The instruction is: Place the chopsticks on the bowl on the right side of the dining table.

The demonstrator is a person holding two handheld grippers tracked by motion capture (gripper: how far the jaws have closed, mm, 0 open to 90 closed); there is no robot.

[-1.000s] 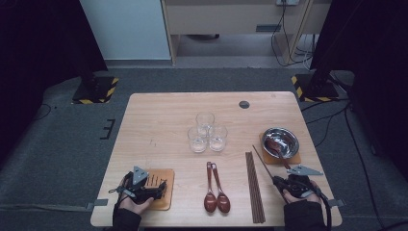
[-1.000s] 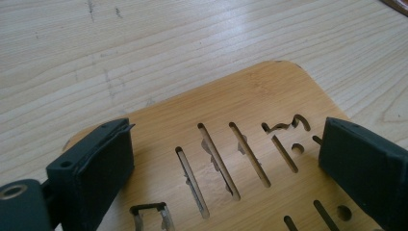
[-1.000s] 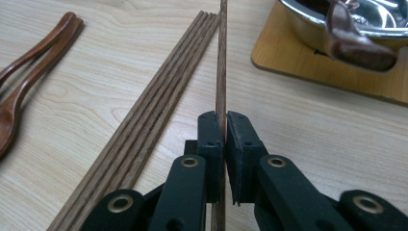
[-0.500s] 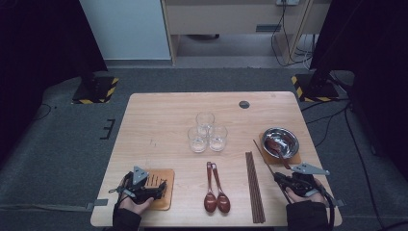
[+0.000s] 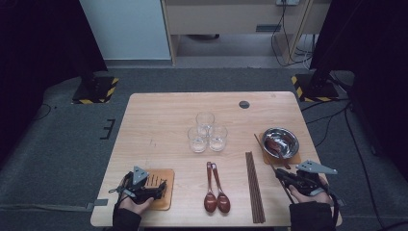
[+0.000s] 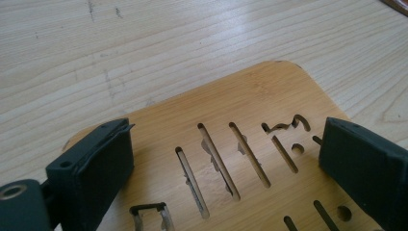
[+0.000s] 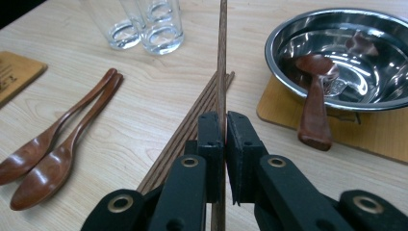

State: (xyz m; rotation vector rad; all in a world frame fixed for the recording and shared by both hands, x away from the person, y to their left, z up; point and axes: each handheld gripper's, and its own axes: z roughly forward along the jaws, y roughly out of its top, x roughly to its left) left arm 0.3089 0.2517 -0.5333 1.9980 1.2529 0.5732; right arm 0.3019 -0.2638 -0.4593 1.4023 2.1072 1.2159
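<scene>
Right gripper view: the right tool (image 7: 225, 139) is clamped on a single chopstick (image 7: 222, 57), which runs forward past the steel bowl (image 7: 337, 53), apparently just clear of the tabletop (image 7: 144, 125). The left tool (image 6: 226, 168) stands open over a slotted wooden coaster (image 6: 250, 120).

We take the three glasses (image 5: 206, 131) near the middle of the bench (image 5: 159, 120) as our landmark: nearer us than them lie two spoons (image 5: 215, 190) side by side, and just right of those the bundle of chopsticks (image 5: 254, 187). Right of the glasses a bowl (image 5: 281, 141) sits on a mat (image 5: 293, 158) with a spoon (image 7: 315, 103) in it. Near-left of the glasses lies a slotted board (image 5: 161, 188).
</scene>
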